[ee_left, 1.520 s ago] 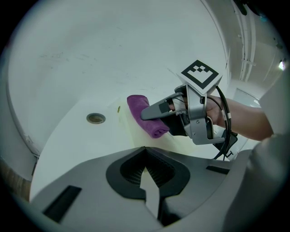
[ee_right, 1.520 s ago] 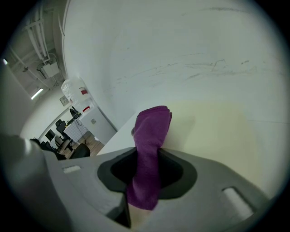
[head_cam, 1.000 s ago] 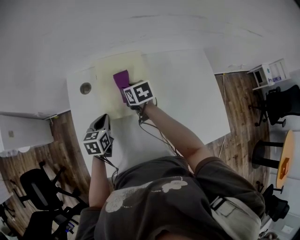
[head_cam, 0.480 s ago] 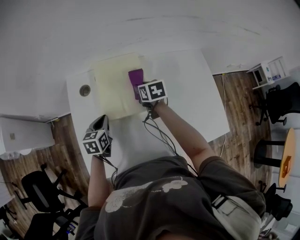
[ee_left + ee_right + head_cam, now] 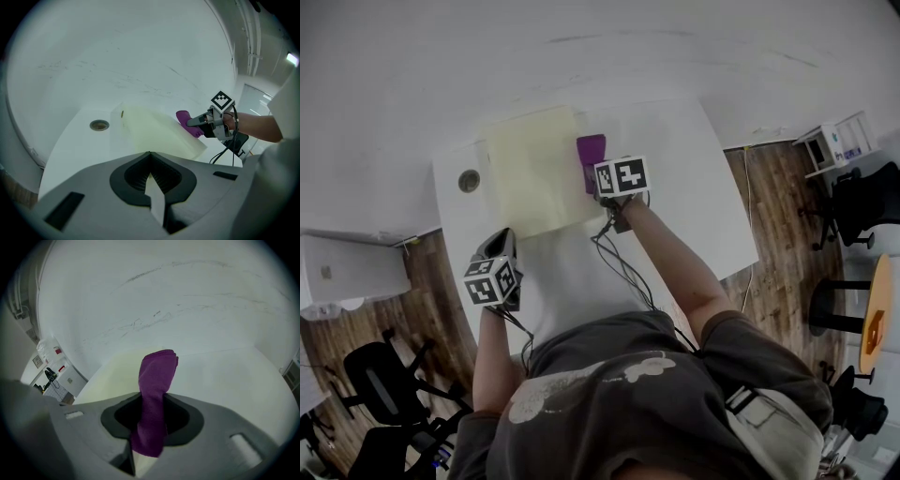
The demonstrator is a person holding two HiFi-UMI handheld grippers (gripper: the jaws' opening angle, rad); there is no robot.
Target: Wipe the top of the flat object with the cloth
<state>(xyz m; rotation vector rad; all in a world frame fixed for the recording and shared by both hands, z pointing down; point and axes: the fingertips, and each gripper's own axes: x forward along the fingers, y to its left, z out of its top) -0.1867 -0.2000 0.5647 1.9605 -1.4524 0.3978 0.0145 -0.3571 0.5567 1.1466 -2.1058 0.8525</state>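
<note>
Right gripper [image 5: 150, 425]: clamped on the folded purple cloth [image 5: 157, 376], whose fold projects past the jaws.
Cloth position: at the 3 o'clock edge of the pale yellow board [image 5: 530, 173].
Left gripper [image 5: 151, 187]: jaws together, empty, off the board near its 7 o'clock corner.
Recommendation: press the fold flat and make overlapping passes toward 9 o'clock. The board looks unrestrained and may slide.

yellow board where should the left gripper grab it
Probably the near edge, coming in low from the person's side: the yellow board lies flat on the table, so only its sides offer a grip, and that edge is closest to the left gripper.
</note>
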